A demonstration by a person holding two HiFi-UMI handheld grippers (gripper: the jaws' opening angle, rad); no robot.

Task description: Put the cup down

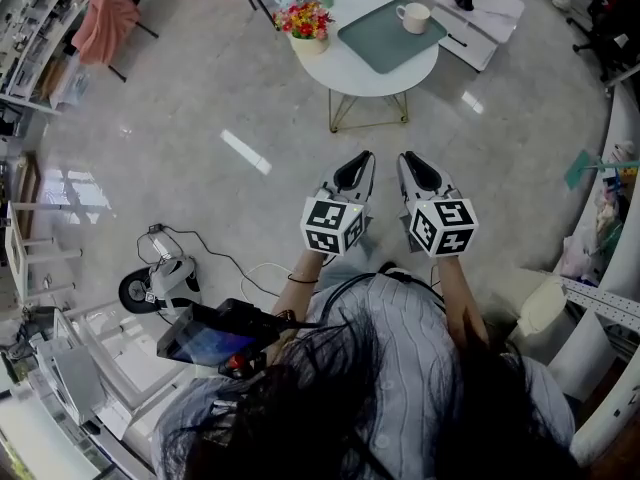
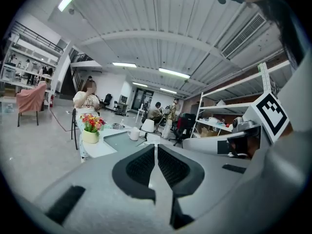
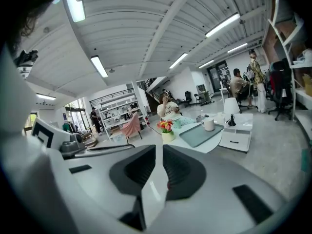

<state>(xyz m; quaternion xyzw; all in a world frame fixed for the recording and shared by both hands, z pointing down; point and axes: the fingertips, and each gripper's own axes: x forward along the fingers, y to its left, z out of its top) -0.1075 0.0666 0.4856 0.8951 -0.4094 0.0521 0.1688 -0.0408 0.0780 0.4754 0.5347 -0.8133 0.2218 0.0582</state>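
Cup (image 1: 412,16), white ceramic with a side handle. Stands upright on a grey-green rectangular tray (image 1: 380,40), toward the tray's one-o'clock corner in the head view, well apart from both grippers. Shares a round white table on thin gold legs (image 1: 345,70) with a cream pot of red, pink and yellow flowers (image 1: 308,23), set at the table's ten-o'clock edge just beside the tray. Low white drawer unit (image 1: 478,30) at the table's two-o'clock side.

Left gripper (image 1: 364,160), grey with black ribbed pads and a cube of square markers: held over pale glossy floor at six o'clock from the table, pointing toward twelve. Jaws together, only a thin slit between the pads, nothing in it. Same cup (image 2: 134,133) in the left gripper view, at eleven o'clock above the closed pads, far off.

Right gripper (image 1: 409,161), of the same grey and black build: just beside the left one at its three o'clock, not touching it, likewise pointing toward twelve. Jaws pressed together and empty. Cup (image 3: 208,124) at one o'clock in the right gripper view, on the tray beyond the pads.
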